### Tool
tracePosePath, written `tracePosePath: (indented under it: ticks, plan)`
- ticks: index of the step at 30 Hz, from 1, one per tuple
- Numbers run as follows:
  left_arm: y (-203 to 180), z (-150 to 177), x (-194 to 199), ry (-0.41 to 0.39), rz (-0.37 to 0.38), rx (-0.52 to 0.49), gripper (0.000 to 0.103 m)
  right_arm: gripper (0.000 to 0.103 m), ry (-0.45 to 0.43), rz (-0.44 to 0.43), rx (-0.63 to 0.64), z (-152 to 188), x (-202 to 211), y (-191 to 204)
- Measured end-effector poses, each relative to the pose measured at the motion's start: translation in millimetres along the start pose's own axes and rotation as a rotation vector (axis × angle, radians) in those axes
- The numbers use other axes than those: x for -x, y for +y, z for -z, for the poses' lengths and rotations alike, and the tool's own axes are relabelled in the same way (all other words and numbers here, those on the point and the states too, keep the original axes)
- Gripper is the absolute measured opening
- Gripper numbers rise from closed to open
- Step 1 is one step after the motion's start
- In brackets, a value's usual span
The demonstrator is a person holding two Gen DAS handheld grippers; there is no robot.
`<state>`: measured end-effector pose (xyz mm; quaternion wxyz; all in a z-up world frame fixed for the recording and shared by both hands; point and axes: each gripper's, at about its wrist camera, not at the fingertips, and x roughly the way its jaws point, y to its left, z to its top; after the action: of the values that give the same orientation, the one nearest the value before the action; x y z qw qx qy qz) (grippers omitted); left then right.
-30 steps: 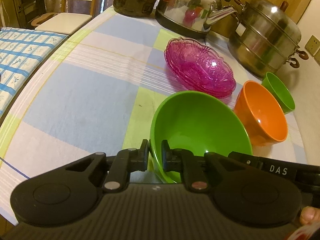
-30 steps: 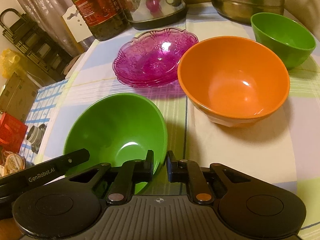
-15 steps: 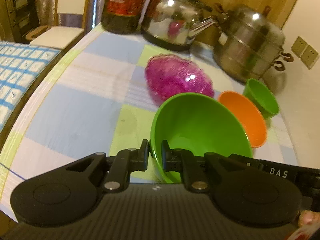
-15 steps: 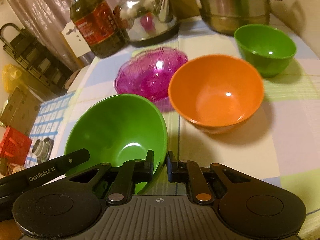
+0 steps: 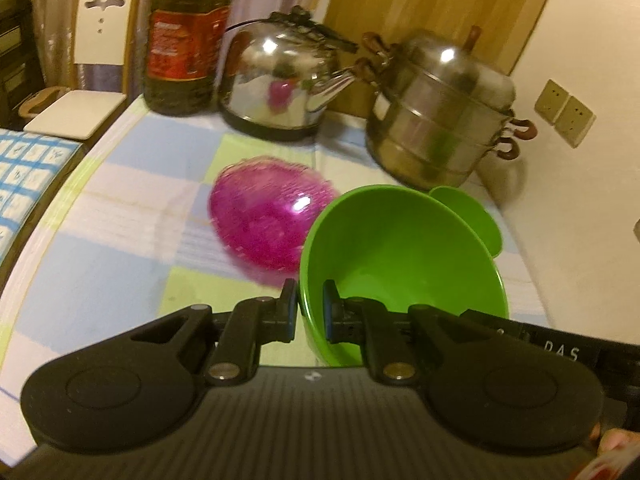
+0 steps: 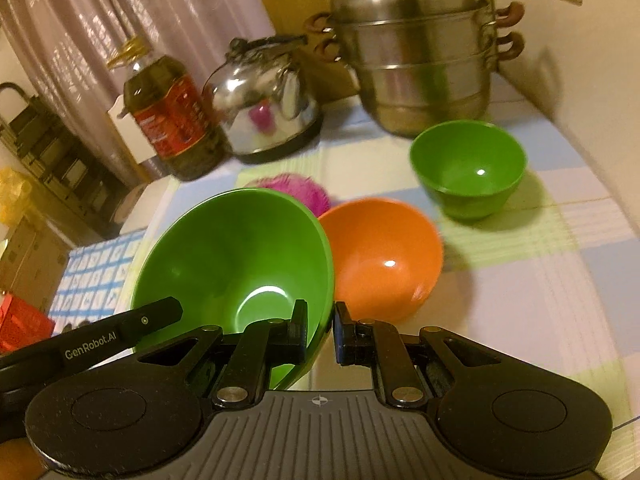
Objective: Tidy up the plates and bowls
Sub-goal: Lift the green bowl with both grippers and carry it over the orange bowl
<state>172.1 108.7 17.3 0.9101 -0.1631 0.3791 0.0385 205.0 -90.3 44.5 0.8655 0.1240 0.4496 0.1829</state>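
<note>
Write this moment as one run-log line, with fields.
left gripper: shut on large green bowl rim | right gripper: shut on opposite rim | bowl: lifted

Left gripper [image 5: 310, 307] and right gripper [image 6: 320, 330] both pitch down, jaws clamped tight, a fingertip [image 5: 614, 440] showing at the lower right

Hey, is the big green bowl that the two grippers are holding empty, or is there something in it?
Empty. The large green bowl shows only bare, glossy green inside with a light glare near the bottom; the left wrist view shows the same.
</note>
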Motion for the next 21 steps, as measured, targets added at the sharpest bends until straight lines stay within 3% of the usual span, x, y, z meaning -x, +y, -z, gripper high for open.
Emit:
tracePosePath:
  ticks: [7,21]
  plan:
    - [-25,-12,-23,0.014,0.029,-0.026,0.011,0.013,-0.011,0.029,-0.031,-16,2,-25]
    - [-39,-20,-78,0.069,0.043,-0.027,0.011,0.013,0.012,0.075,-0.062,-33,-33,-57]
